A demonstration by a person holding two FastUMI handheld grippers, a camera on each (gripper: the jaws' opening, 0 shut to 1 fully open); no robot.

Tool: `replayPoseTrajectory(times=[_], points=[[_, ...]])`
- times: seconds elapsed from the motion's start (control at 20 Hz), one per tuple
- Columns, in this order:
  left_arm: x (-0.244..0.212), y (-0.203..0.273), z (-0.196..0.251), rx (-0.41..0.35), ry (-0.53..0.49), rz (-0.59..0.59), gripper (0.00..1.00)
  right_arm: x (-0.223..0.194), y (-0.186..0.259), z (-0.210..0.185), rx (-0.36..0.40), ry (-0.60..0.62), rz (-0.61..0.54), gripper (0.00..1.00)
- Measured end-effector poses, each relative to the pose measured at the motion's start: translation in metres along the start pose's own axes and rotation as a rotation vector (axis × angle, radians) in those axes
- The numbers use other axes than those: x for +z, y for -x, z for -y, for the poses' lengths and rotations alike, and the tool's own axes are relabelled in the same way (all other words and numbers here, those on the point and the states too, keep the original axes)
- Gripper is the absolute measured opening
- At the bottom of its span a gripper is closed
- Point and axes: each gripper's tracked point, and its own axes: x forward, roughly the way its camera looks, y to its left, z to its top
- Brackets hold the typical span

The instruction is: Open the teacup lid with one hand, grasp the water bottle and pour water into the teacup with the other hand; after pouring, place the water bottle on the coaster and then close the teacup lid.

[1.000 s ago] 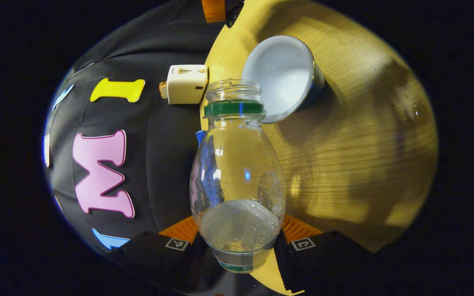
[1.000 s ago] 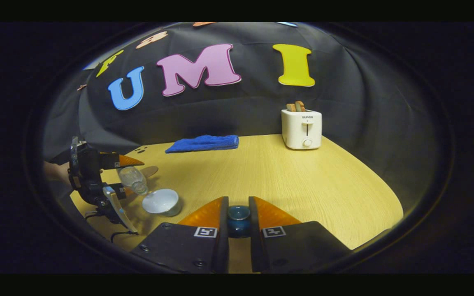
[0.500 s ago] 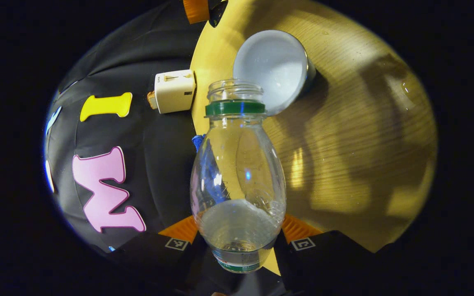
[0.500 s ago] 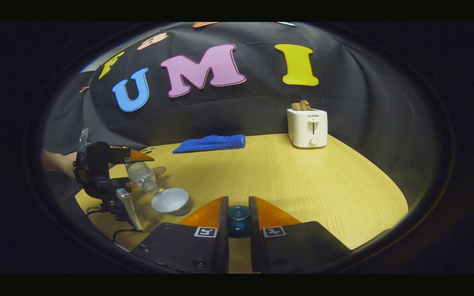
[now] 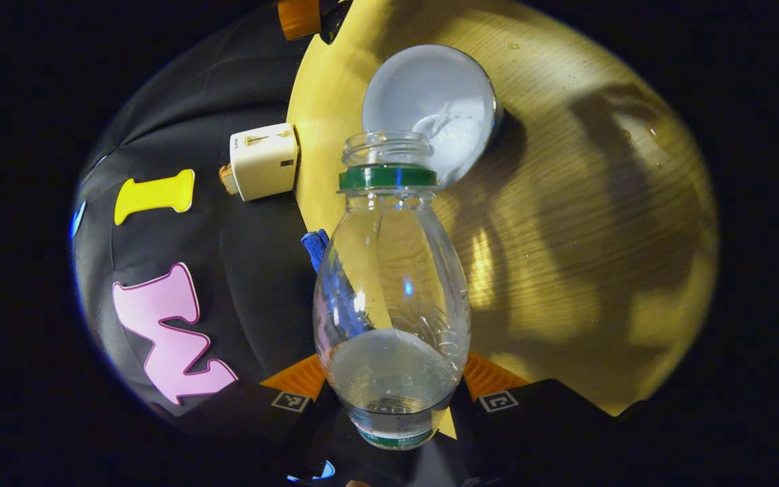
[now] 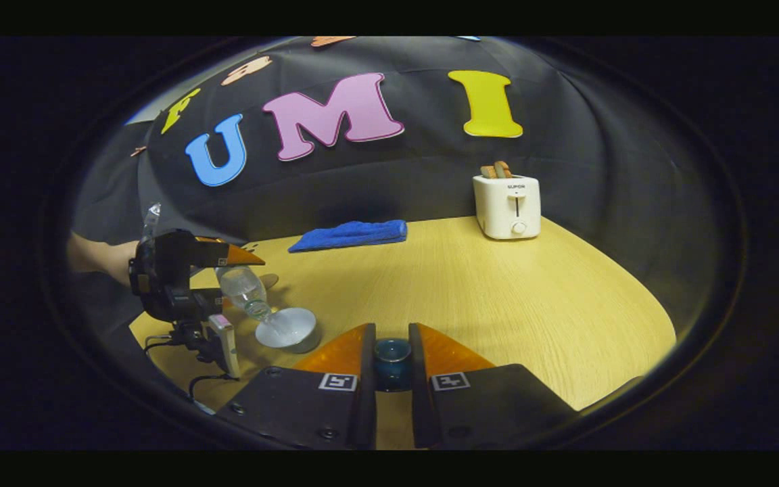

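1. The left tongs [image 5: 389, 399] are clamped on the lower body of the water bottle [image 5: 389, 284]. It is uncapped, tipped mouth-down toward the teacup, with a little water left at its base.
2. The right tongs [image 6: 392, 362] are pressed together on the teacup lid [image 6: 391, 356], held off to the side, apart from the cup.
3. The teacup [image 5: 433, 111] stands open on the tabletop [image 5: 585, 223], just under the bottle's mouth. Water shows rippling in its white bowl, so I judge the pour to be under way.
4. From the right gripper view, the left tongs [image 6: 227, 281] and the hand holding them tilt the bottle over the cup near the tabletop's left edge.
5. Lid off and bottle grasped look done. Still left: finish pouring, stand the bottle on the coaster, close the cup. I cannot make out the coaster for certain.
6. Farther back: a blue cloth [image 6: 349, 235] and a toaster [image 6: 513, 205].
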Motion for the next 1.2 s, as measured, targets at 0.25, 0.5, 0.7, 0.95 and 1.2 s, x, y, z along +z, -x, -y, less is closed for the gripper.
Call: replayPoseTrajectory(times=[0.25,0.5,0.7,0.95,1.2], points=[[-0.001,-0.001,-0.002,-0.018,-0.040,-0.002,0.75,-0.006,0.000,-0.013,0.040,0.013,-0.029,0.31],[-0.003,0.000,-0.004,-0.039,-0.085,-0.003,0.76,-0.005,0.002,-0.013,0.042,0.011,-0.027,0.19],[-0.004,0.002,-0.010,-0.039,-0.124,-0.004,0.75,-0.002,0.004,-0.011,0.034,-0.004,-0.017,0.25],[-0.004,0.006,-0.023,-0.037,-0.169,-0.012,0.76,0.000,0.007,-0.013,0.041,-0.011,-0.014,0.19],[0.001,0.013,-0.030,-0.047,-0.191,-0.001,0.75,0.003,0.012,-0.013,0.047,-0.014,-0.010,0.22]])
